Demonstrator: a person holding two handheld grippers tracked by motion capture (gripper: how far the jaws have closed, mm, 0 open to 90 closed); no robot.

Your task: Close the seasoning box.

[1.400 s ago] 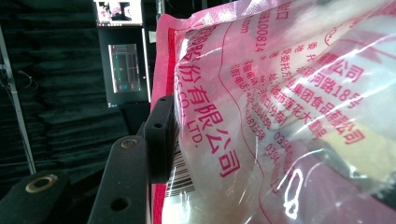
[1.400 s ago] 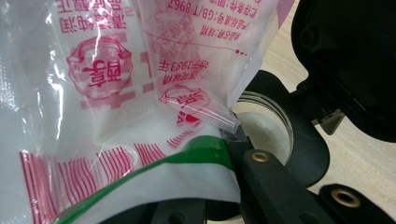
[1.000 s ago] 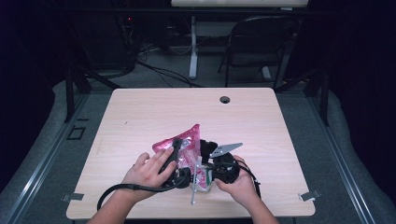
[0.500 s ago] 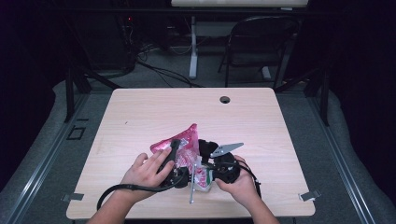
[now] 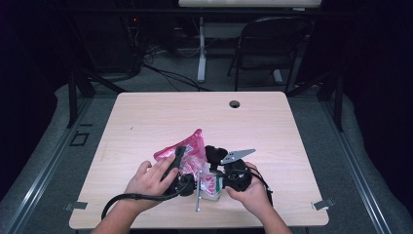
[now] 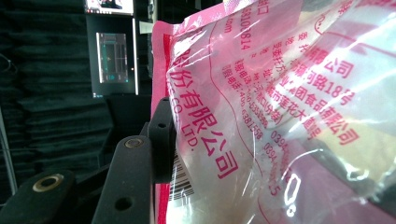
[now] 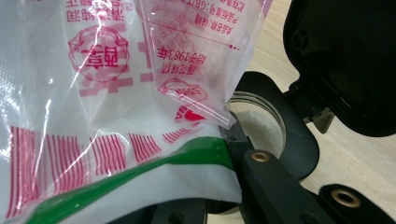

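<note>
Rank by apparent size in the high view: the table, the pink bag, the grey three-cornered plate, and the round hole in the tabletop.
1. table, by far the largest.
2. pink bag, partly covered by the left gripper.
3. grey three-cornered plate.
4. round hole, smallest; it lies farther from the camera, but the gap looks clear.

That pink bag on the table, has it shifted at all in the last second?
No. The pink bag's top corner sits at the same spot against the table's round hole as before.
</note>
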